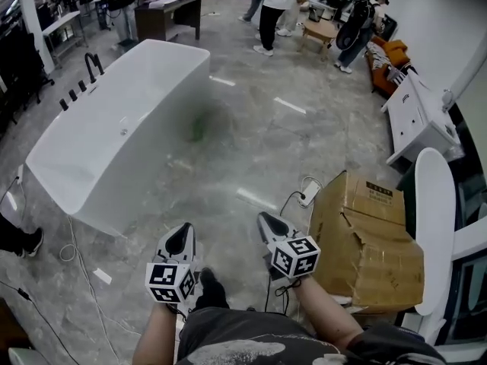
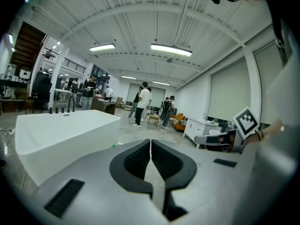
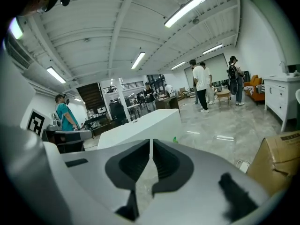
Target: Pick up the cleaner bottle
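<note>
The cleaner bottle (image 1: 198, 130) is a small green shape standing on the grey floor beside the white bathtub (image 1: 114, 135), well ahead of both grippers. It shows as a tiny green speck (image 3: 175, 139) in the right gripper view, just past the tub's corner, and barely (image 2: 113, 146) in the left gripper view. My left gripper (image 1: 181, 238) and right gripper (image 1: 268, 223) are held side by side low in the head view, both pointing forward. Each one's jaws (image 2: 150, 142) (image 3: 151, 142) are shut with nothing between them.
A dented cardboard box (image 1: 365, 234) sits on the floor at the right, with a cable and plug (image 1: 307, 195) beside it. A white chair (image 1: 435, 219) and white cabinet (image 1: 418, 120) stand further right. Several people (image 1: 278, 10) are at the far end. Cables (image 1: 72, 245) trail left of the tub.
</note>
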Action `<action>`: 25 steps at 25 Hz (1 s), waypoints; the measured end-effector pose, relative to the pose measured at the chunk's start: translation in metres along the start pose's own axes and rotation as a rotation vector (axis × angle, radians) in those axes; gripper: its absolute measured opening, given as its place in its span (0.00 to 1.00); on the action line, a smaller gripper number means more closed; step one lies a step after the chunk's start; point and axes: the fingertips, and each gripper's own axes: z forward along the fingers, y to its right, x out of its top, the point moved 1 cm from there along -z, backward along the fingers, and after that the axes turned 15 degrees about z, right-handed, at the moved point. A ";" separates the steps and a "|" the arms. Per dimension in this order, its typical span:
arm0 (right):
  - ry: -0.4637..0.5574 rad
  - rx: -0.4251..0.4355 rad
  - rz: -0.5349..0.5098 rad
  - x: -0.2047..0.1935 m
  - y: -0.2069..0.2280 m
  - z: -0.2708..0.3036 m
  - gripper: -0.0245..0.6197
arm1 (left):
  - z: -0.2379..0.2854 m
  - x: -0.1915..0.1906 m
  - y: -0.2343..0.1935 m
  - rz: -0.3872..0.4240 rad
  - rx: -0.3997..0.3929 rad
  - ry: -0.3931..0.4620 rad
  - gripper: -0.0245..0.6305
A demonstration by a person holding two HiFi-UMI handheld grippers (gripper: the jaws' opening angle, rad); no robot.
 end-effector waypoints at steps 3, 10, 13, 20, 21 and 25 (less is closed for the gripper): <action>0.031 -0.024 0.007 0.018 -0.005 0.031 0.09 | 0.023 0.003 -0.029 -0.007 -0.018 -0.008 0.07; 0.057 -0.074 0.004 0.049 -0.013 0.091 0.09 | 0.058 0.005 -0.090 -0.021 -0.059 -0.013 0.07; 0.072 -0.104 0.059 0.052 -0.011 0.103 0.09 | 0.070 0.007 -0.105 -0.023 -0.071 -0.004 0.07; 0.030 -0.145 0.070 0.047 0.002 0.123 0.09 | 0.088 0.000 -0.128 -0.057 -0.068 -0.017 0.07; 0.027 -0.148 0.075 0.048 0.005 0.128 0.09 | 0.091 0.000 -0.132 -0.059 -0.064 -0.018 0.07; -0.010 -0.117 0.073 0.052 0.012 0.158 0.09 | 0.102 0.002 -0.148 -0.058 -0.019 -0.021 0.07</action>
